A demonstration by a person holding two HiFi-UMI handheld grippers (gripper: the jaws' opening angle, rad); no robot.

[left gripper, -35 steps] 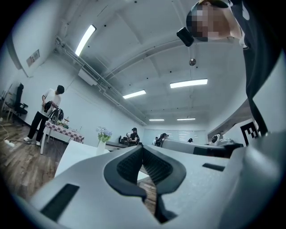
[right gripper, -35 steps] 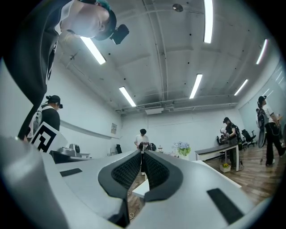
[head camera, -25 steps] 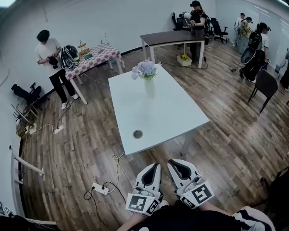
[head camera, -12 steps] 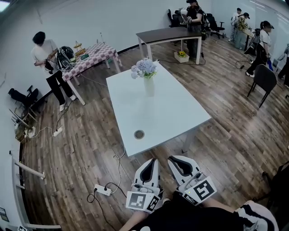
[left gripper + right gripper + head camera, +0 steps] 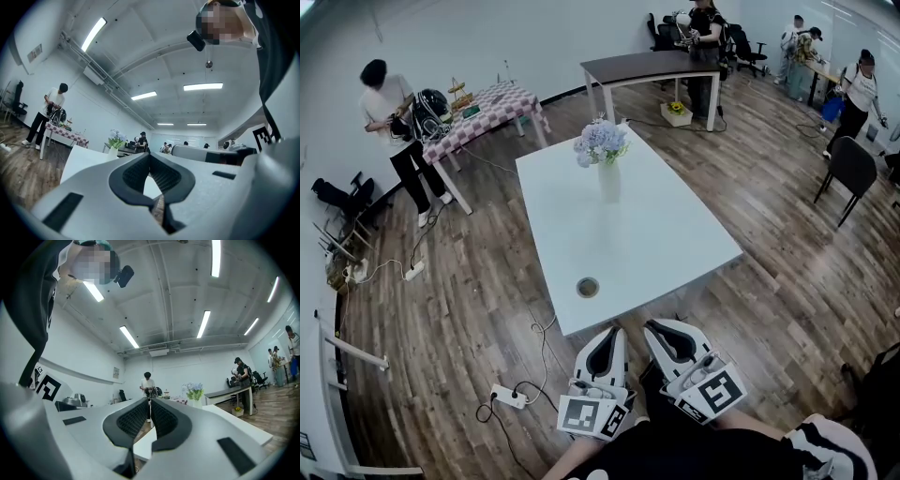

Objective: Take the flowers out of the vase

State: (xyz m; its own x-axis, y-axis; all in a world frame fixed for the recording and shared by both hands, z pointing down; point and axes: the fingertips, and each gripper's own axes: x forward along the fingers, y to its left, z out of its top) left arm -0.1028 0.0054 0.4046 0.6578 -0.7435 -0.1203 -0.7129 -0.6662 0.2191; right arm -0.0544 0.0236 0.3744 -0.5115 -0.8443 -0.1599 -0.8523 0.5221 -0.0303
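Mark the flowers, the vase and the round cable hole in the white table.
flowers (image 5: 600, 142): head view, on the pale blue blooms.
vase (image 5: 609, 184): head view, on the middle of its white body.
cable hole (image 5: 588, 287): head view, on its dark round centre.

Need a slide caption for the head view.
Left tool and right tool, shut, face white table; flowers sit in vase.

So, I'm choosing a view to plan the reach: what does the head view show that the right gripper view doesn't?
Only the head view: the left gripper and right gripper from above, a round hole in the white table, a power strip on the floor. Only the right gripper view: its jaws shut and empty, ceiling lights. Both: that table, with the flowers in the vase.
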